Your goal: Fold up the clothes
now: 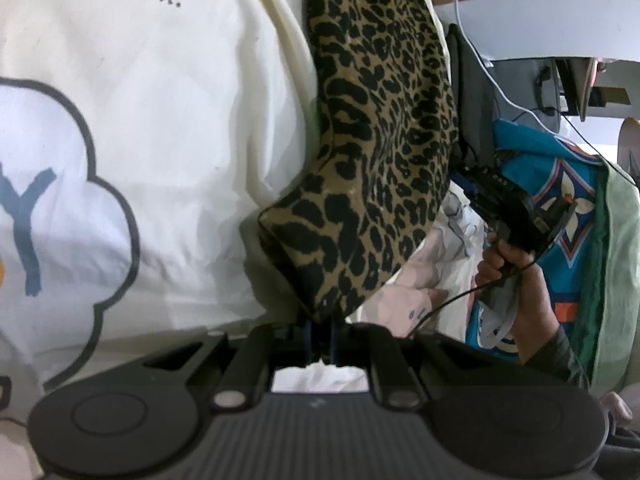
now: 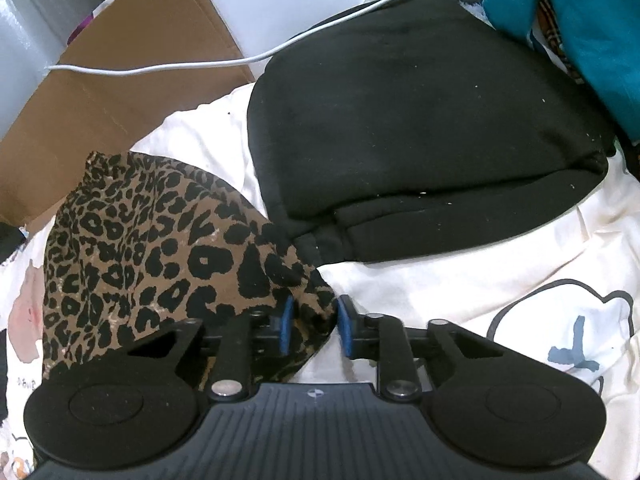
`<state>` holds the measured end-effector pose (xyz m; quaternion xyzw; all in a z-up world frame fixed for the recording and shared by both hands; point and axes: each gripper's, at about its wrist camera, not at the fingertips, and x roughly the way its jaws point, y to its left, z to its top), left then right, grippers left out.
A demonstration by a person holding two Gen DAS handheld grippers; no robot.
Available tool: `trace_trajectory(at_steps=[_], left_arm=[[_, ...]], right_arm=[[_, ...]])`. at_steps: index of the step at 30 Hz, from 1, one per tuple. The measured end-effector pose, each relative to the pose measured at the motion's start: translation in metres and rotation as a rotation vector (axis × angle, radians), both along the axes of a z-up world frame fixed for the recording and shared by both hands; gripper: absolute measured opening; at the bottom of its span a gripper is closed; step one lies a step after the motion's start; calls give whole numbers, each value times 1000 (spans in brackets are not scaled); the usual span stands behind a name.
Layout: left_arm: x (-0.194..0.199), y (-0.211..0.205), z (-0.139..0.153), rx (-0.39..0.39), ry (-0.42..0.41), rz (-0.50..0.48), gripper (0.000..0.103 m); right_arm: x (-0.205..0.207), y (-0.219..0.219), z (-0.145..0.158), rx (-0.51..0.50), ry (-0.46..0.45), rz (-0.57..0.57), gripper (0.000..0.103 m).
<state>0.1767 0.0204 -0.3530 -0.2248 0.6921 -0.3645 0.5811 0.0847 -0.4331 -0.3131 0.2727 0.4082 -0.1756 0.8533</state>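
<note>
While we look along the left gripper (image 1: 321,344), its blue-padded fingers sit pressed close together with a corner of the leopard-print garment (image 1: 376,128) pinched between them. From that pinch the garment stretches away up the frame as a long folded band, lying over a cream sheet (image 1: 160,100) printed with a grey-outlined cloud shape and dark characters. To the right of the band we see the person's hand (image 1: 508,264) wrapped around the handle of the other, black gripper, a thin black cable trailing from it. Behind that hand lies a teal patterned cloth (image 1: 560,184) edged by pale green fabric (image 1: 620,260).

Through the right wrist camera, we find the right gripper (image 2: 313,326) with its jaws partly apart, the blue pads (image 2: 286,326) flanking a bunched edge of the same leopard-print garment (image 2: 132,248). The fabric fills the gap and touches the left pad; whether the right pad presses on it we cannot tell. Most of the garment spreads to the left of the fingers on the cream sheet (image 2: 440,280). Just beyond it rests a folded black garment (image 2: 420,120), its hem touching the leopard fabric. A white cable (image 2: 180,66) crosses flattened brown cardboard (image 2: 120,80) at the far side, and teal cloth (image 2: 580,20) shows at the upper right.
</note>
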Motion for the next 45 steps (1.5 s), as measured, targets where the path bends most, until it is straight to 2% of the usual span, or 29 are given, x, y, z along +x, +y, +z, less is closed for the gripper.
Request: trace_trajectory(at_steps=[4,10,14,21,26,45], left_arm=[[0,-2,1,3,-2,0,9],[-1,2,4,-5,-9,2,9],[0,4,4,-4,-9,10,9],[2,8,5,-9,-8,21,9],[7,16,11,-4,-18,37,9],[34,65,88,14,-136,101,8]], right_arm=[[-3,1,6,-5,-7,3,10],[-15,1,18,8,-46,-11,7],[-20,4,26,-5,-58,6,6],[-17,18,35,-112,-43,72,6],[-22,20,41,-107,-49,84,6],[-60,22,56,193,-66,-11,5]])
